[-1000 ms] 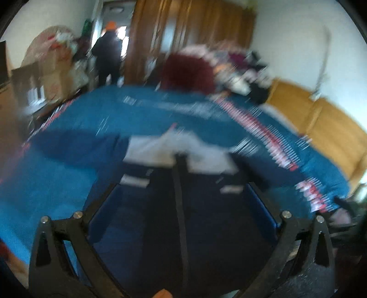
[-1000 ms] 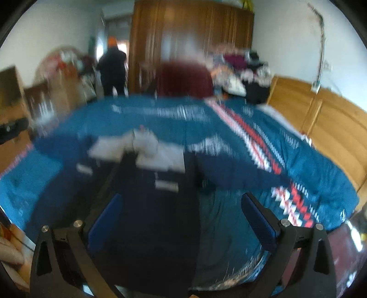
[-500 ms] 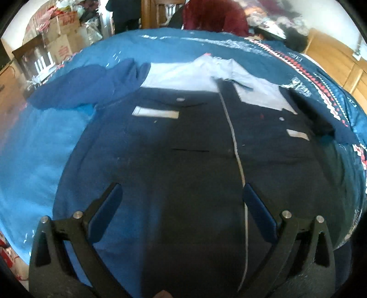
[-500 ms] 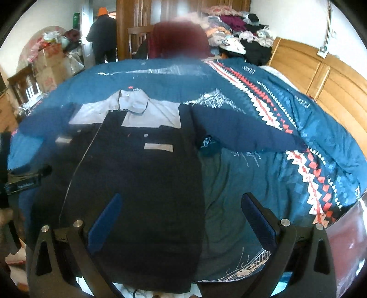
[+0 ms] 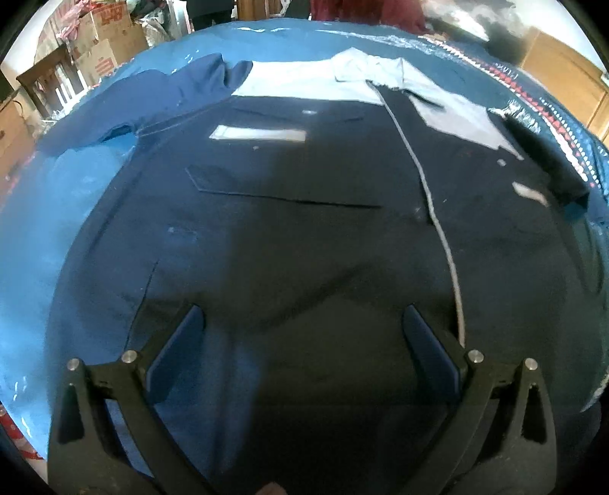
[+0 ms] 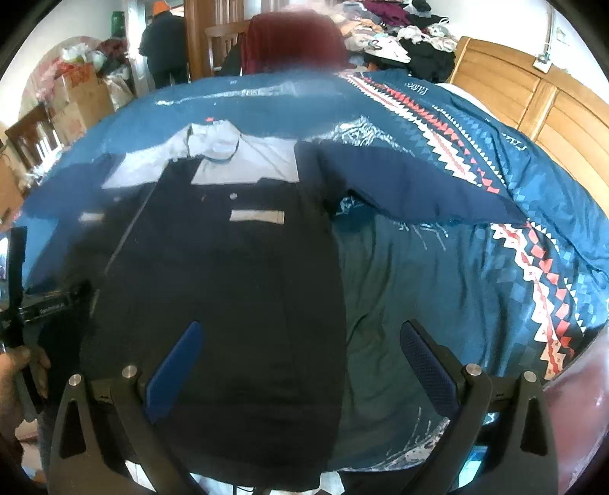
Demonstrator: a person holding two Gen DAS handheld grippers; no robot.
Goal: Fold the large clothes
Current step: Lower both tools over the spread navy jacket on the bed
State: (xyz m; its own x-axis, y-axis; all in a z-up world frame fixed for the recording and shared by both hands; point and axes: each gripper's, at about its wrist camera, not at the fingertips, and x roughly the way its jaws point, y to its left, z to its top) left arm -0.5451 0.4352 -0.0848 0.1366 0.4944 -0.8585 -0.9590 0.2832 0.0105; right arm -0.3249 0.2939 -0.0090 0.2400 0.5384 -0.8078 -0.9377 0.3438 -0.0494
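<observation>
A large dark navy jacket (image 5: 304, 236) with a pale grey collar and shoulders (image 5: 342, 76) lies spread flat, front up, on a blue bedspread (image 6: 437, 266). Its zip line (image 5: 437, 213) runs down the middle. Both sleeves stretch out sideways; the right sleeve (image 6: 418, 186) is plain in the right wrist view. My left gripper (image 5: 302, 335) is open, low over the jacket's lower half. My right gripper (image 6: 300, 350) is open above the jacket's right hem side (image 6: 266, 323), holding nothing.
Red-and-white zigzag stripes (image 6: 533, 243) cross the bedspread on the right. A wooden headboard (image 6: 533, 106) stands at right. A person (image 6: 165, 42) stands in the far doorway beside cardboard boxes (image 6: 82, 91). A clothes pile (image 6: 399, 34) lies beyond the bed. A hand (image 6: 19, 373) holds the other gripper's handle at left.
Both grippers have tilted down and come closer to the jacket over the last second. The left one now hovers low above the jacket's lower front. Both stay open.
</observation>
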